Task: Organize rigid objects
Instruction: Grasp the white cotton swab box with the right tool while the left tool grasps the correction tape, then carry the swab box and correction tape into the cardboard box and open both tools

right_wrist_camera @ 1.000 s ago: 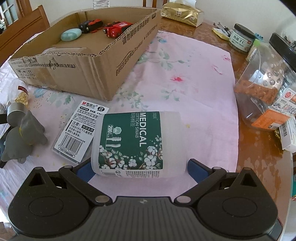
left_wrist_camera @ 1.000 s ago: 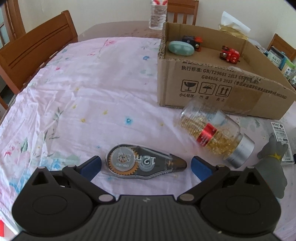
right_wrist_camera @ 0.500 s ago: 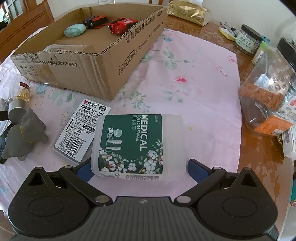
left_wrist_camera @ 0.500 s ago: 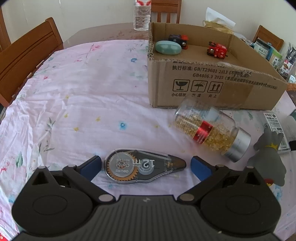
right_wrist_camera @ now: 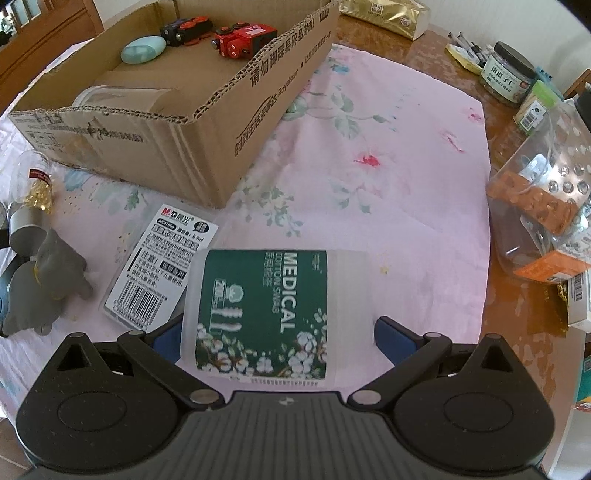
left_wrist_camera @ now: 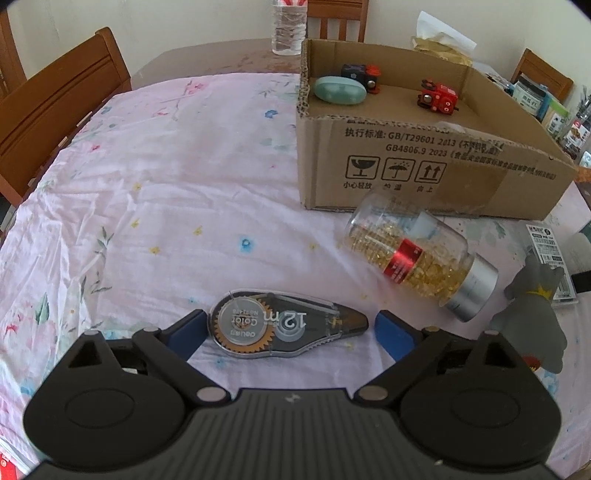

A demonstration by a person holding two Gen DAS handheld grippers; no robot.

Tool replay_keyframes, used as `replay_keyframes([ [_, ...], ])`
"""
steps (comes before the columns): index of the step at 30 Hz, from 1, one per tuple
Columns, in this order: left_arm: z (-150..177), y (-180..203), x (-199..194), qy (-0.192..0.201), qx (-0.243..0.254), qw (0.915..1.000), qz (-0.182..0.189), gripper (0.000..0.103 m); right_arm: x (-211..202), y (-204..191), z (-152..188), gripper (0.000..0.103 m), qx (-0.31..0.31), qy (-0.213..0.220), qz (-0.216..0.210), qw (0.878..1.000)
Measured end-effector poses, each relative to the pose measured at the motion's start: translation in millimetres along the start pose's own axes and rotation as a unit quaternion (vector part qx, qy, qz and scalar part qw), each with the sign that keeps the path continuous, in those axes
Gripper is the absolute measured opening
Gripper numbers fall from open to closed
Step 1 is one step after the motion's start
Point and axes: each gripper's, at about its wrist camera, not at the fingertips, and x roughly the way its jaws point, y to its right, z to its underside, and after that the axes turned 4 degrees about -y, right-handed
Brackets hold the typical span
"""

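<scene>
Though just narrowed, left tongs spread and pinching nothing. Between the pads, flat on the pink cloth: tape roller, round end just beside the left pad, pointed tip just short of the right pad. Pressed by neither.

Right tongs likewise spread, pointing steeply down. Between them, on its side on the cloth: swab tub, green label up. Right pad just clear of the tub's end. Left pad partly hidden behind the other end, so contact there impossible to tell.

Past the roller, on its side just in front of the box: capsule bottle, silver cap toward the grey figure. Between figure and tub, flat on the cloth: card pack, one corner covered by the tub in the right view.

Inside the open box, near its far wall: green case, dark toy train touching it behind, red toy train apart from both.

Beyond the cloth's edge, on bare desk: jars and packets. At the far edge, upright: water bottle.
</scene>
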Motion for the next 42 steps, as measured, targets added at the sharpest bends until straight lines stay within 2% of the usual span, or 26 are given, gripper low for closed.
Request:
replay_keyframes([
  [7,-1,-1,1,-0.004,0.0,1.0,0.0,0.096,4,1,-8,0.103,0.006,-0.019,0.003,1.0],
  [12,-4,-1,2,-0.014,-0.002,0.9999,-0.002,0.096,5,-2,-14,0.103,0.013,-0.025,0.02,0.999],
  [19,-7,-1,1,-0.019,0.001,0.9998,0.001,0.089,-1,-8,-14,0.087,0.015,-0.03,0.017,0.999],
  [22,-8,-1,2,-0.024,0.006,0.9997,0.003,0.089,-3,-11,-14,0.086,0.011,-0.03,0.018,0.999],
  [34,-21,-1,-21,-0.038,0.04,0.9979,0.034,0.089,-28,-16,-10,0.086,-0.006,-0.001,0.02,1.0],
  [42,-50,6,-70,-0.005,0.082,0.9945,0.065,0.089,-62,-22,-14,0.086,-0.016,0.037,0.001,0.999],
])
